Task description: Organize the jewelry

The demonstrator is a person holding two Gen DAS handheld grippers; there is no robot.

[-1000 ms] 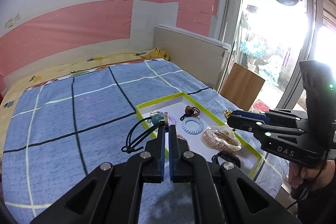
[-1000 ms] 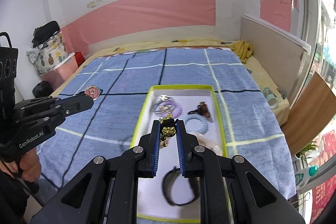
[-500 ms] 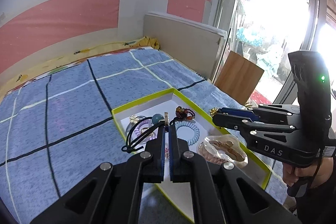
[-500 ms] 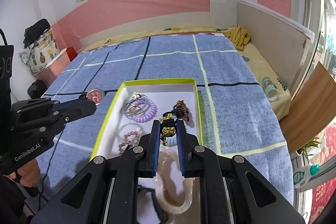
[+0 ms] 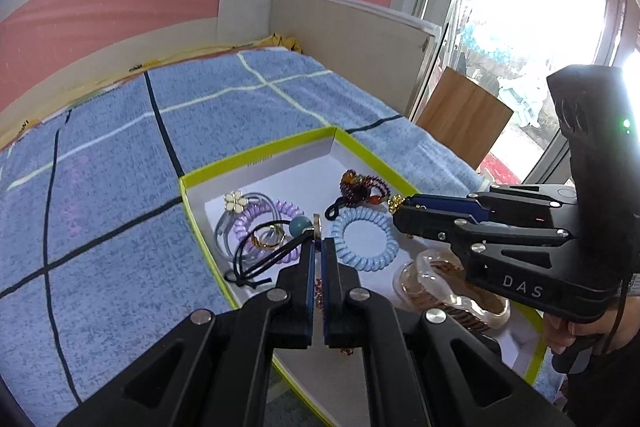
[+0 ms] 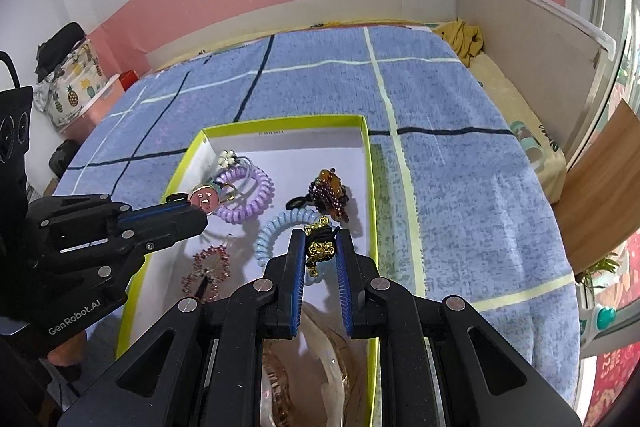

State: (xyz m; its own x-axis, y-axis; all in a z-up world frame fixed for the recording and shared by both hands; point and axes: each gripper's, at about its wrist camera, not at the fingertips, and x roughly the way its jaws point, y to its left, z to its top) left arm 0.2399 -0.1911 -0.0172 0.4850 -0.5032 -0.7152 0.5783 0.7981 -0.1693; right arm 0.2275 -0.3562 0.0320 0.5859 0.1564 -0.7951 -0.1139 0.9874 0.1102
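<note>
Both grippers now lower over tray (image 5: 256, 157): left gripper (image 5: 317, 245) clamps pendant cord (image 5: 260, 259), right gripper (image 6: 320, 251) clamps gold charm (image 6: 320, 250); drop-off likely next.

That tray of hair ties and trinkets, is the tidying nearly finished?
Nearly, it seems. In the tray already lie a purple coil tie, blue coil tie, beaded tie and hair claw. The left gripper holds a pink charm tie, the right gripper a gold charm tie; both remain unplaced.
</note>
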